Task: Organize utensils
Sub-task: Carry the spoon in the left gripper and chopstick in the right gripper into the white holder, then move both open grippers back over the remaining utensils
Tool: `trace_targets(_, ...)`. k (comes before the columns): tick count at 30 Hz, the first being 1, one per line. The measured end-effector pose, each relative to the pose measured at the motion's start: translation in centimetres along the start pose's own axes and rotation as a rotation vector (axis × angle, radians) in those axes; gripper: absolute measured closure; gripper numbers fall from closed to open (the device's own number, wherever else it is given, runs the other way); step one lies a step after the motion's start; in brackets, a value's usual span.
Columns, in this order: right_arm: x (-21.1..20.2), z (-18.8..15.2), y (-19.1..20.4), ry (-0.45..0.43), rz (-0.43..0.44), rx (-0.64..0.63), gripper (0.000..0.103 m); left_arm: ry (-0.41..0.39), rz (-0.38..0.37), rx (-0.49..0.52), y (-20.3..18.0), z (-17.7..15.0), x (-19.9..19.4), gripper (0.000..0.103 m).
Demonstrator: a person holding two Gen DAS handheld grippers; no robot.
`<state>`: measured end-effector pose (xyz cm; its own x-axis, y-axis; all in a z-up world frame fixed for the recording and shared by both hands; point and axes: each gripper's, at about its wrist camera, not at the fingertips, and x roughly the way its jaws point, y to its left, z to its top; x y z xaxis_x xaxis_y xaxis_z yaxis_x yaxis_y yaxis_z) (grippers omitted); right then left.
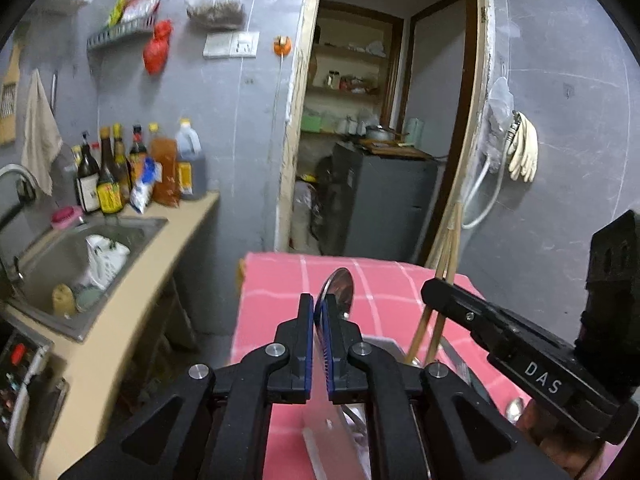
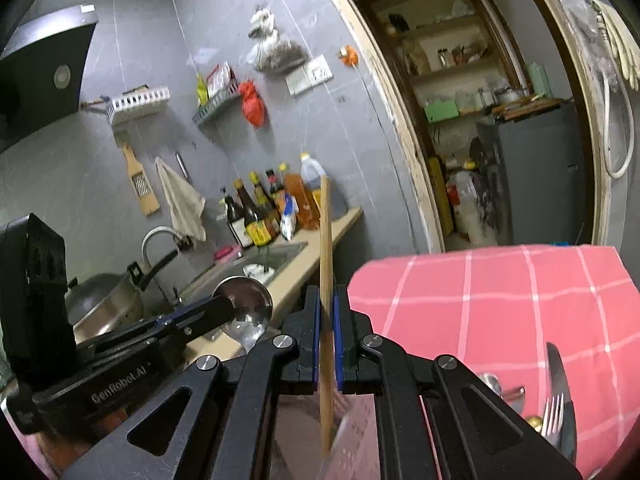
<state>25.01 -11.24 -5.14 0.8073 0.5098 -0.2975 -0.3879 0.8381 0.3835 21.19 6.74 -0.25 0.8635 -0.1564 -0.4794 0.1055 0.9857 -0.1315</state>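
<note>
My left gripper (image 1: pixel 318 312) is shut on a steel spoon (image 1: pixel 336 290), bowl up, above the pink checked tablecloth (image 1: pixel 280 292). The spoon (image 2: pixel 244 308) and left gripper (image 2: pixel 224 306) also show in the right wrist view at lower left. My right gripper (image 2: pixel 327 304) is shut on wooden chopsticks (image 2: pixel 326 240), held upright; their lower ends reach into a clear container (image 2: pixel 352 440) below. In the left wrist view the right gripper (image 1: pixel 432 286) holds the chopsticks (image 1: pixel 448 248) at right. A fork (image 2: pixel 554 414), a knife (image 2: pixel 560 380) and another spoon (image 2: pixel 494 384) lie on the cloth (image 2: pixel 500 300).
A counter (image 1: pixel 160 264) with a steel sink (image 1: pixel 60 256) and sauce bottles (image 1: pixel 136 168) runs along the left wall. A wok (image 2: pixel 104 300) sits by the tap. An open doorway (image 1: pixel 384 120) with a dark cabinet lies ahead. Gloves (image 1: pixel 524 152) hang at right.
</note>
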Motion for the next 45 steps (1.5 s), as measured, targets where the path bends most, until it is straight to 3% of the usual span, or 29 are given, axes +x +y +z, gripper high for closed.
trace_targets(9, -0.4, -0.3, 0.1, 0.092, 0.000, -0.003, 0.096, 0.051, -0.052, -0.032, 0.3, -0.5, -0.3, 0.094)
trace_targets(13, -1.6, 0.0, 0.1, 0.081, -0.010, 0.013, 0.078, 0.050, -0.058, -0.063, 0.8, -0.6, -0.9, 0.093)
trace_targets(16, -2.6, 0.4, 0.3, 0.071, -0.020, 0.010, 0.076, 0.045, -0.069, -0.105, 1.2, -0.4, -1.4, 0.090)
trace_targets(18, -3.4, 1.0, 0.4, 0.054, -0.029, 0.014, 0.069, 0.035, -0.071, -0.122, 1.4, -0.3, -1.8, 0.078)
trace_targets(20, -5.0, 1.2, 0.2, 0.023, -0.052, 0.030, 0.056, 0.011, -0.070, -0.141, 1.4, -0.1, -2.5, 0.047)
trace_targets(22, -6.4, 1.5, -0.2, 0.002, -0.075, 0.045, 0.049, -0.037, -0.073, -0.150, 1.1, 0.1, -3.6, 0.035)
trace_targets(24, -8.1, 1.6, -0.8, -0.013, -0.107, 0.054, 0.040, -0.051, -0.083, -0.137, 0.3, 0.4, -4.2, 0.033)
trace_targets(26, -10.0, 1.5, -1.8, -0.022, -0.154, 0.064, 0.026, -0.061, -0.085, -0.118, -0.7, 0.8, -4.7, 0.018)
trace_targets(28, -12.0, 1.1, -3.1, -0.016, -0.204, 0.075, 0.017, -0.079, -0.112, -0.101, -2.1, 1.0, -5.2, 0.010)
trace_targets(37, -17.2, -1.8, -9.5, 0.093, -0.420, 0.157, 0.010, -0.013, -0.239, -0.027, -9.3, 0.5, -4.4, 0.001)
trace_targets(45, -18.1, -6.1, -15.6, 0.220, -0.466, 0.297, 0.010, 0.130, -0.284, 0.019, -14.6, -1.6, -1.0, 0.001)
